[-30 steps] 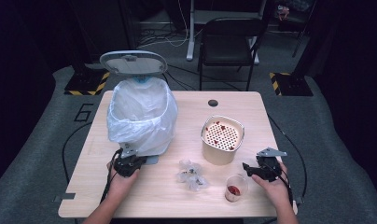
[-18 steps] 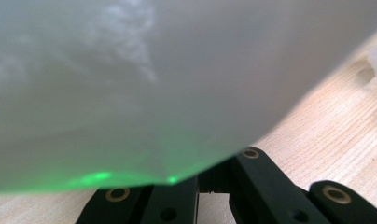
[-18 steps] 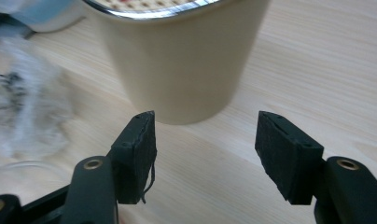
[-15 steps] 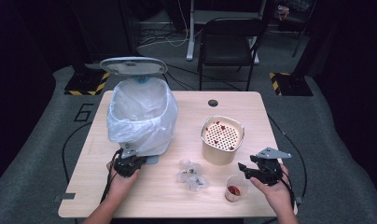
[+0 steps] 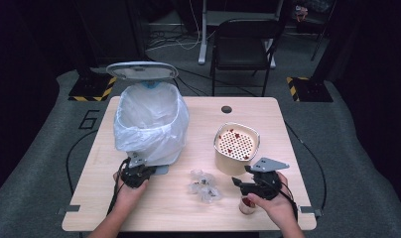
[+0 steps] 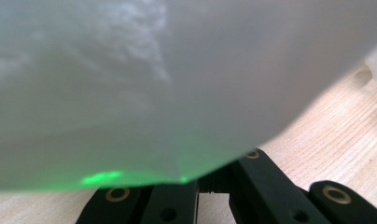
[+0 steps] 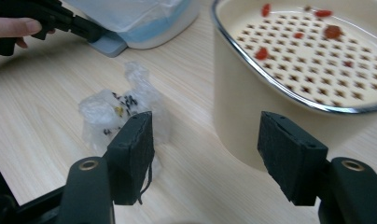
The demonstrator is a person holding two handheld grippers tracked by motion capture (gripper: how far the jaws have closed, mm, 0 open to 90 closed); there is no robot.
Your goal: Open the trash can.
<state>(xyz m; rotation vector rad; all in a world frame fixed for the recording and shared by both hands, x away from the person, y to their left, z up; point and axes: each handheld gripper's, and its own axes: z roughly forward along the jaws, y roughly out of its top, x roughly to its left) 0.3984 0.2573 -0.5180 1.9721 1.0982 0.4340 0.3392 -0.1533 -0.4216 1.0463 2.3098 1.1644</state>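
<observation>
The table is a light wood worktop. A bin lined with a translucent white bag stands toward the left edge, its grey lid raised behind it at the far side. A cream pot with a perforated insert stands right of centre; small red pieces lie on the insert, as the right gripper view shows close up. A crumpled clear plastic wrapper with dark specks and a yellow spot lies between bin and pot, toward the near edge. A small clear cup holding something red sits at the near edge, just beside the right hand.

The left gripper rests on the worktop at the base of the bin, touching the bag. In the left gripper view the bag hangs over the jaws and hides their tips; whether they are apart or closed cannot be told.

The right gripper is held near the right near corner, just in front of the pot. In the right gripper view its jaws stand wide apart and hold nothing; the wrapper shows behind the left jaw and the pot behind the right one.
</observation>
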